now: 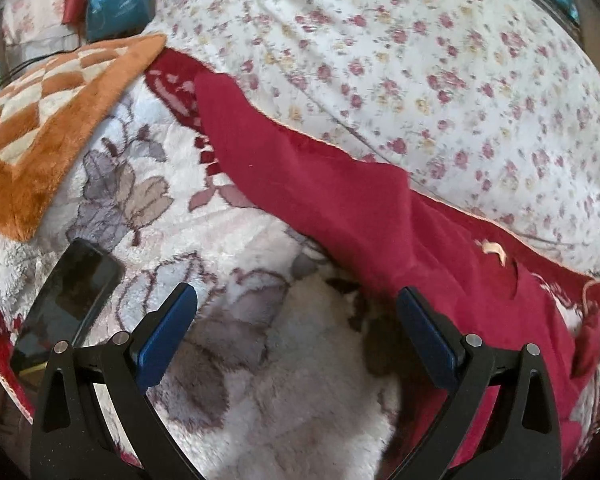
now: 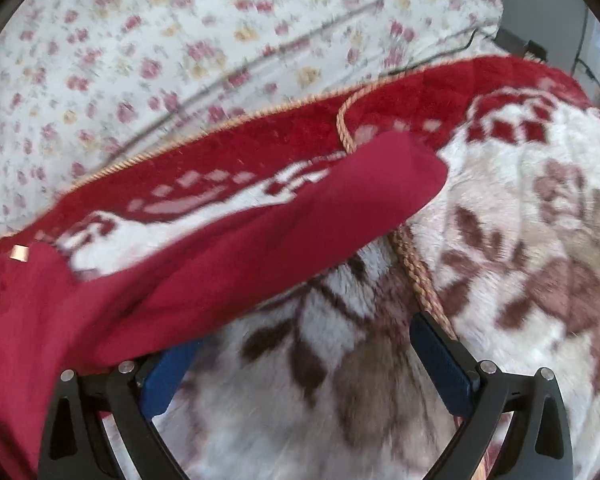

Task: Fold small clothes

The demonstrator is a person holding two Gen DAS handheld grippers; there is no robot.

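A small dark red garment [image 1: 340, 208] lies spread on a fluffy white and red floral blanket [image 1: 228, 248]. In the left wrist view one sleeve stretches up to the left and the body lies at the right. My left gripper [image 1: 296, 300] is open and empty above the blanket, its right finger at the garment's lower edge. In the right wrist view the garment [image 2: 220, 248] shows a sleeve reaching up to the right. My right gripper [image 2: 304, 344] is open and empty, with the sleeve lying over its left finger [image 2: 168, 376].
A black phone [image 1: 68, 292] lies on the blanket at the left. An orange checked cloth [image 1: 48, 120] lies beyond it. A floral sheet [image 1: 420, 60] covers the bed behind. A braided cord edge [image 2: 416, 272] of the blanket runs by the right gripper.
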